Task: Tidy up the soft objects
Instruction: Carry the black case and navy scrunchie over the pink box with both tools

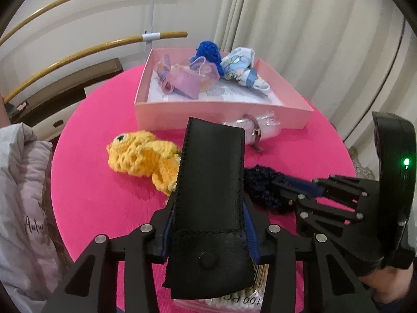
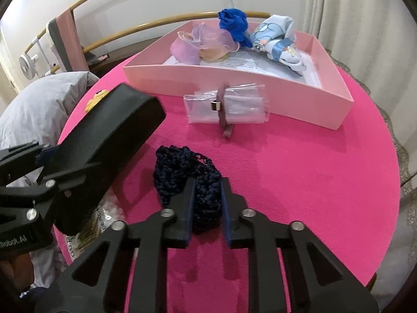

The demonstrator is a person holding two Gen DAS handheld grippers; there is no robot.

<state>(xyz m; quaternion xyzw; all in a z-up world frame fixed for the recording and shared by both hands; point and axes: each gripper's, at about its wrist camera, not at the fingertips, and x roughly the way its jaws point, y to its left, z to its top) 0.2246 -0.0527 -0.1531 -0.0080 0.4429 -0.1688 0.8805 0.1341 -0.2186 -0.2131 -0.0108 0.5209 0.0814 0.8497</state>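
My left gripper (image 1: 208, 224) is shut on a black leather pouch (image 1: 211, 198) and holds it above the pink table; the pouch also shows in the right wrist view (image 2: 104, 140). My right gripper (image 2: 207, 195) is shut on a dark navy crocheted piece (image 2: 187, 172), which rests on the table and also shows in the left wrist view (image 1: 260, 185). A yellow crocheted fish (image 1: 140, 159) lies left of the pouch. A pink box (image 1: 224, 112) at the back holds a purple pouch (image 1: 187, 78), a blue knit (image 1: 208, 49) and a patterned cloth (image 1: 239, 65).
A clear plastic bag with a brown strap (image 2: 226, 104) lies in front of the box (image 2: 234, 78). A packet of cotton swabs (image 1: 234, 302) lies under my left gripper at the table's near edge. Grey fabric (image 1: 23, 195) is at the left. Curtains hang behind.
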